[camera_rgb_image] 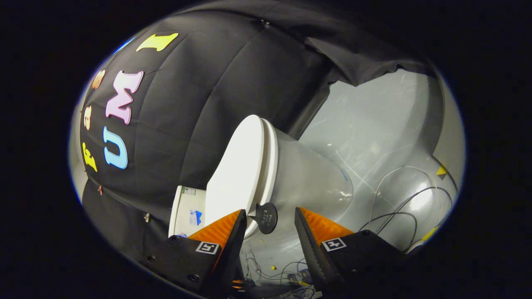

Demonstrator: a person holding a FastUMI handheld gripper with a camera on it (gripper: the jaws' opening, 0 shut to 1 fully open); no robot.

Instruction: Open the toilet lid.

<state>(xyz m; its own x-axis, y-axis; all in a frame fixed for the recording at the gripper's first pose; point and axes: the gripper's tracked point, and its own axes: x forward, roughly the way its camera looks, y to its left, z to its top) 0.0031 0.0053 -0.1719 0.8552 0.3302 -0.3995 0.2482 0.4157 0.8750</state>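
The toilet lid looks like smooth hard plastic with a soft sheen, and the bowl under it is glossy, catching bright highlights like glazed ceramic. A small round tab at the lid's edge is matt dark plastic. The booth wall is matt cloth, creased and seamed. The floor is smooth, shiny and scuffed. The tool stands open, its fingers ridged on the inner faces, on matt housings.

Ridged fingers; 2 square tags
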